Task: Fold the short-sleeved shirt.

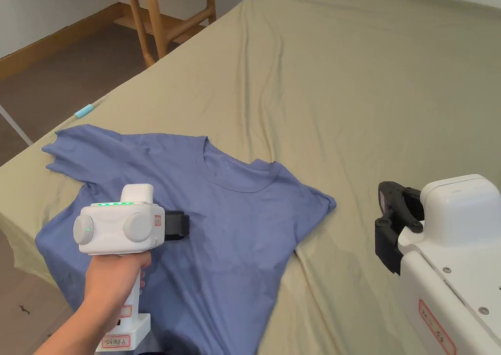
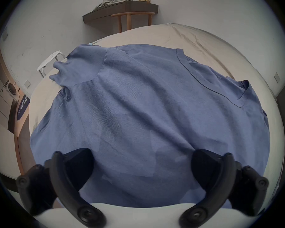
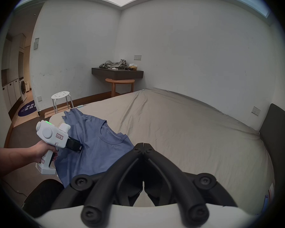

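A blue short-sleeved shirt [image 1: 220,224] lies spread on the beige bed sheet [image 1: 342,101], front up, collar toward the far side, one sleeve at the left bed edge. The shirt's right side looks tucked under. My left gripper [image 1: 178,225] hovers just above the shirt's chest; in the left gripper view [image 2: 141,164] its jaws stand wide apart over the blue cloth [image 2: 138,108], holding nothing. My right gripper [image 1: 389,228] hangs over bare sheet to the right of the shirt; in the right gripper view [image 3: 143,146] its jaws meet at the tips, empty, with the shirt [image 3: 95,142] ahead on the left.
A wooden table [image 1: 161,8] stands on the floor beyond the bed's far left corner. A white stool [image 3: 61,98] and a wall shelf [image 3: 117,72] with crumpled cloth on it are farther off. A dark headboard [image 3: 280,132] edges the bed on the right.
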Motion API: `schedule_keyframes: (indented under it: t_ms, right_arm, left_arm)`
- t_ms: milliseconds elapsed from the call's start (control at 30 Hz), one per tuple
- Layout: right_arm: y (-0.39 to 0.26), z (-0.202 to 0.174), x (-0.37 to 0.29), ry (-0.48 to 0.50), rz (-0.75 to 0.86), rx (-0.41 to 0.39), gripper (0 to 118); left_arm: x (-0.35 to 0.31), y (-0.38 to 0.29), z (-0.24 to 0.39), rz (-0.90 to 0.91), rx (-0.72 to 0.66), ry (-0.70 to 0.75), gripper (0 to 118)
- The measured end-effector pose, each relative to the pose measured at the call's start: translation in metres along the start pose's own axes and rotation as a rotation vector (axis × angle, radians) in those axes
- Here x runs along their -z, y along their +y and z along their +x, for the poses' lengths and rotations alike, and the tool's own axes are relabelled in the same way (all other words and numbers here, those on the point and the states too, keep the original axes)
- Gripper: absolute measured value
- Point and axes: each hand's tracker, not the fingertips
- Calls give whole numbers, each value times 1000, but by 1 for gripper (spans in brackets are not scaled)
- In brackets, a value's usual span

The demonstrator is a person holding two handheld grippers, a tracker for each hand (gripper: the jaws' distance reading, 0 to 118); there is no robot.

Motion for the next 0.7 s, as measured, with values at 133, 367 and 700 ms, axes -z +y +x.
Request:
schedule_keyframes:
  t_ms: [133, 367, 700]
  right_arm:
    - [1, -1, -3, -1, 6, -8, 0]
    - [6, 7, -18, -17, 23, -7, 0]
    - [13, 25, -45, -38, 54, 70, 0]
  left_arm:
    - [-20, -8, 20, 123, 55, -3, 2]
    - [-17, -13, -11, 178, -101, -210, 2]
    - [-91, 26, -1, 464, -73, -410, 2]
